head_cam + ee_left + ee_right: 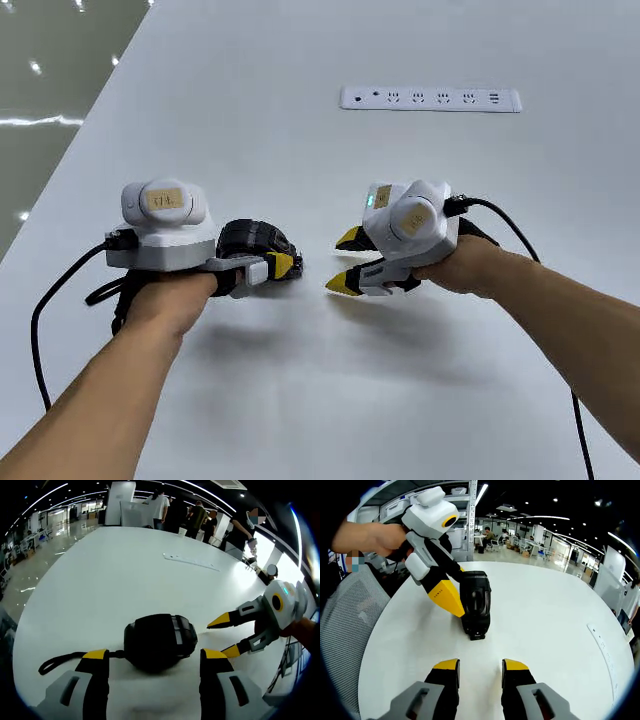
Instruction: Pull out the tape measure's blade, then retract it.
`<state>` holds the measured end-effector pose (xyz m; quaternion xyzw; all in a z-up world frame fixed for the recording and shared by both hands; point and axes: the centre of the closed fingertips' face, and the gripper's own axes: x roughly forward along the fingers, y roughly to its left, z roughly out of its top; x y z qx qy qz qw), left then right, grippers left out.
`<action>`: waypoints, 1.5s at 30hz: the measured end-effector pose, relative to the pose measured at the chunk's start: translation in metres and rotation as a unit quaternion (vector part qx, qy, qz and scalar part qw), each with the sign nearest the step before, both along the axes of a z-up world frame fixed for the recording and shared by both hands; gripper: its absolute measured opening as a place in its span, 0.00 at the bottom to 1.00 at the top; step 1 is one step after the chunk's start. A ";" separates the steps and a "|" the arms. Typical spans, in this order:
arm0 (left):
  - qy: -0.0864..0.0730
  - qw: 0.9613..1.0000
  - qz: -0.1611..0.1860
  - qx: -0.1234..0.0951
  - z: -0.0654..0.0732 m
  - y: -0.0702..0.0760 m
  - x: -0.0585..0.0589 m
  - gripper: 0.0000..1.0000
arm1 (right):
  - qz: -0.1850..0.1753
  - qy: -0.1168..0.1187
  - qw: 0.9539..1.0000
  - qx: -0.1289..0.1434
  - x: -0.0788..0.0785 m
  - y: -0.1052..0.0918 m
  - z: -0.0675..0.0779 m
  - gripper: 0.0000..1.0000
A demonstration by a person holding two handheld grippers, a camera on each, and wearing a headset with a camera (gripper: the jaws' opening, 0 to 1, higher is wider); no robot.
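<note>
The tape [160,641] case is rigid, likely slippery; its sides suit clamping. The left gripper [154,654] fingers stand spread astride it. The right gripper [481,665] fingers, spread and empty, face it.

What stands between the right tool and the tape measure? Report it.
Nothing visible does. Bare table lies between the open right tool and the tape measure. The left tool brackets the tape measure from the side, off that path.
</note>
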<state>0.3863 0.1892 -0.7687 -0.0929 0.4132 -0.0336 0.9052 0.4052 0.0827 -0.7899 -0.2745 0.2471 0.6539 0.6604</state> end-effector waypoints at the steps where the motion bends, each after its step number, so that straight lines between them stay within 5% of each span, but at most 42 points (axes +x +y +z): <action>1: 0.000 1.000 -0.002 0.001 0.000 0.000 -0.001 0.71 | -0.003 -0.001 1.000 0.000 0.000 -0.002 0.001 0.31; 45: -0.054 0.992 -0.113 0.003 0.001 -0.003 -0.029 0.80 | -0.132 0.016 0.991 0.026 -0.008 -0.090 0.019 0.56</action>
